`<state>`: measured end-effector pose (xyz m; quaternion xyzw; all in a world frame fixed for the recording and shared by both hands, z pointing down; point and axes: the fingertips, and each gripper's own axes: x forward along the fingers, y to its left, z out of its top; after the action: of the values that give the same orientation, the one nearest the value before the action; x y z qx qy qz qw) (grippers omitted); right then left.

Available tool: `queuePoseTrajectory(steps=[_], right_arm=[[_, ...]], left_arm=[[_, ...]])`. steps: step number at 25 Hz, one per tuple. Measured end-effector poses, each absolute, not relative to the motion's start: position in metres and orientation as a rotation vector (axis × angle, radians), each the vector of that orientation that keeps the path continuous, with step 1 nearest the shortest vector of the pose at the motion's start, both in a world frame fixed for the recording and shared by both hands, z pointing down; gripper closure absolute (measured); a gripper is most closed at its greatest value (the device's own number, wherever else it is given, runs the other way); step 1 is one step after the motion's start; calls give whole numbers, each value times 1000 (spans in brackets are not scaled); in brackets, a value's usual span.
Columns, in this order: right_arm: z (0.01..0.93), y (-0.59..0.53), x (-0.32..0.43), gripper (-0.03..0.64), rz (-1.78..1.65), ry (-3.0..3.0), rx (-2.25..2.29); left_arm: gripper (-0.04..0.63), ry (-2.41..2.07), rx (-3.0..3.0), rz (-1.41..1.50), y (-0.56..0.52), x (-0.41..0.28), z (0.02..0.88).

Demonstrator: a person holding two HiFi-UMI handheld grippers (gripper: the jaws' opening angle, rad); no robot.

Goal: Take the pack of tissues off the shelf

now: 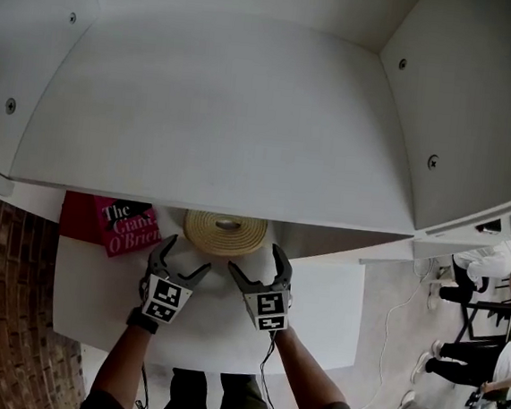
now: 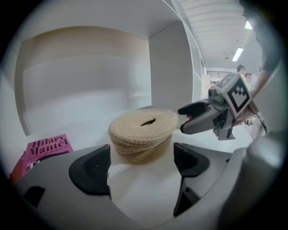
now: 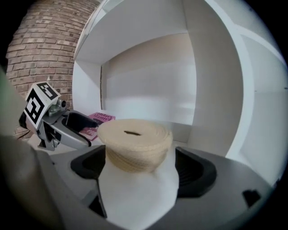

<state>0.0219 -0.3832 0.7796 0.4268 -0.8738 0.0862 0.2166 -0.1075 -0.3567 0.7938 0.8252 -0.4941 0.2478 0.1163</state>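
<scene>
Left hand-held gripper point(image 1: 188, 254) and right hand-held gripper point(image 1: 255, 259) both stand wide, gripping nothing. The round woven tissue pack point(image 1: 226, 232), probably a holder, sits on the shelf point(image 1: 341, 297) just ahead, between them.

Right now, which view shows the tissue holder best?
The left gripper view: the woven tissue holder sits centred, whole, coils and slot sharp. The right gripper view shows it whole but softer. The head view shows only its front part; a shelf board covers the rest.

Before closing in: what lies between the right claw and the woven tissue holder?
Only bare shelf between right claw and tissue holder, per right gripper view.
</scene>
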Motion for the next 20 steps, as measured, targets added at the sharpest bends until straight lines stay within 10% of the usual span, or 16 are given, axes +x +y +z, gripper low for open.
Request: queuePoseTrajectory(steps=[20], right_arm=[[577, -329, 54, 430, 15, -2536, 1307]], left_arm=[[434, -1595, 2577, 492, -310, -114, 584]])
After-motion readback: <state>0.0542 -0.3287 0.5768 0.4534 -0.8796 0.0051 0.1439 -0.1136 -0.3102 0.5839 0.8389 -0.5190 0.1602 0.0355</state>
